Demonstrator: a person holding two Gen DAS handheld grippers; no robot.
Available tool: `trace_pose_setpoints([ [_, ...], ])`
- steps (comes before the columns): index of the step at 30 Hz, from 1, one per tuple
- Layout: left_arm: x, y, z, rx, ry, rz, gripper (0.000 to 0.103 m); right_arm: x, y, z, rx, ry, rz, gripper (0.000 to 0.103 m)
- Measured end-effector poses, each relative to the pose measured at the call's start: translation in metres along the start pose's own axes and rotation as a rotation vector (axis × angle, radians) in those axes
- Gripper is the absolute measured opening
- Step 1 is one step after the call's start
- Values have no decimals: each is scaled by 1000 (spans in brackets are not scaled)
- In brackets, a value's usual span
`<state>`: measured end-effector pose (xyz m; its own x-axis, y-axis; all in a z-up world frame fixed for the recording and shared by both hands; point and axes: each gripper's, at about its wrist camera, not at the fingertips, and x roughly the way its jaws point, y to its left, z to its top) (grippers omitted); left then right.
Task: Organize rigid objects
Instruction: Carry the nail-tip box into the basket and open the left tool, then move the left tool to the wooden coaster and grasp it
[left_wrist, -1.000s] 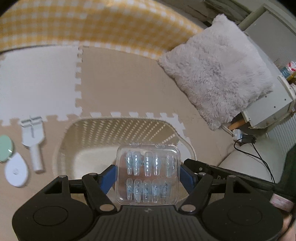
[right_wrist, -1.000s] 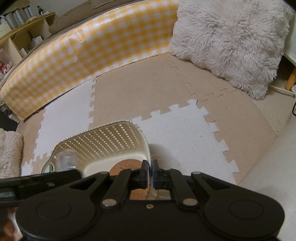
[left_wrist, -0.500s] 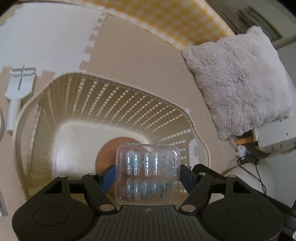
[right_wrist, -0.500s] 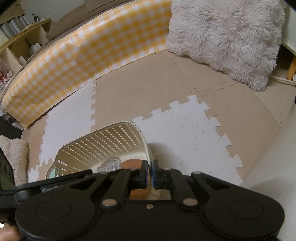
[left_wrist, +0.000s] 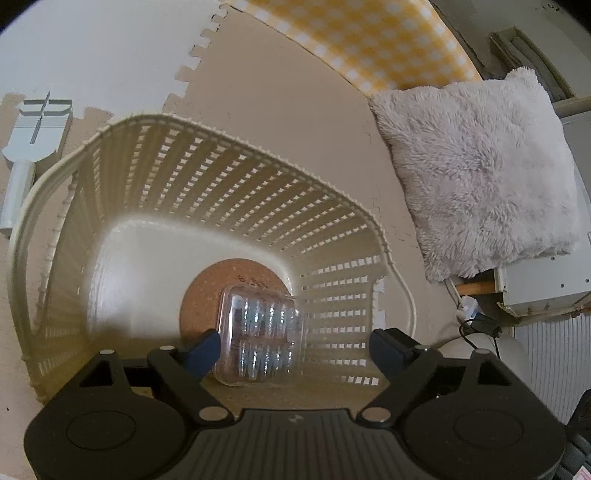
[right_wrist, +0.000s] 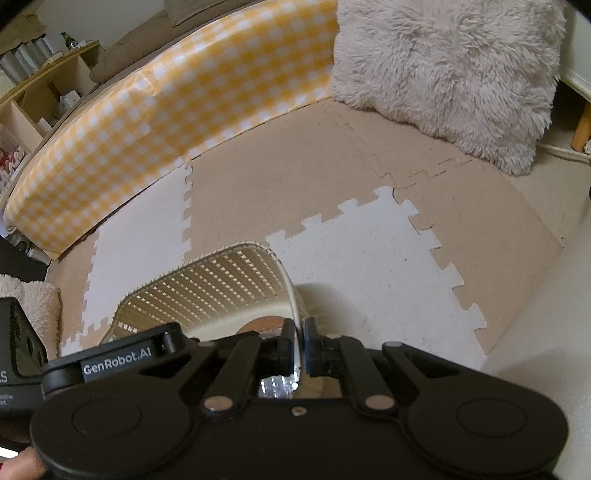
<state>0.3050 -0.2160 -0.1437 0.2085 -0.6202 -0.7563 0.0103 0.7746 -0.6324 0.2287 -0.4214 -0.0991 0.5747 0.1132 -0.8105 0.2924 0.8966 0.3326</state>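
A cream slatted plastic basket (left_wrist: 229, 177) fills the left wrist view. Inside it a clear case of press-on nails (left_wrist: 260, 334) lies tilted on the basket floor, partly over a round cork coaster (left_wrist: 207, 295). My left gripper (left_wrist: 295, 349) is open above the basket, its blue pads wide apart and apart from the case. My right gripper (right_wrist: 300, 341) is shut on the basket's right rim (right_wrist: 291, 295); the basket (right_wrist: 207, 284) sits just ahead of it, and the case (right_wrist: 277, 386) glints below the fingers.
A white handled tool (left_wrist: 29, 140) lies on the foam puzzle mat left of the basket. A fluffy grey cushion (left_wrist: 480, 173) lies at the right, a yellow checked bumper (right_wrist: 166, 110) behind. A white cabinet and cables (left_wrist: 480, 325) are at the far right.
My left gripper moved over the basket, opened and let go of the nail case, which dropped onto the basket floor. My right gripper stays shut on the rim.
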Motion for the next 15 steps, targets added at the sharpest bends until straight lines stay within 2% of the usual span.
trace_pose_setpoints([
  [6, -12, -4, -2, 7, 8, -41, 90, 0, -1, 0, 10, 1, 2, 6],
  [9, -28, -10, -4, 39, 3, -62, 92, -1, -1, 0, 8, 1, 2, 6],
  [12, -47, -17, -8, 95, -13, -45, 92, -1, -2, 0, 16, 2, 6, 6],
  [15, -67, -16, -10, 122, -16, -73, 95, -1, -1, -1, 11, 2, 3, 6],
])
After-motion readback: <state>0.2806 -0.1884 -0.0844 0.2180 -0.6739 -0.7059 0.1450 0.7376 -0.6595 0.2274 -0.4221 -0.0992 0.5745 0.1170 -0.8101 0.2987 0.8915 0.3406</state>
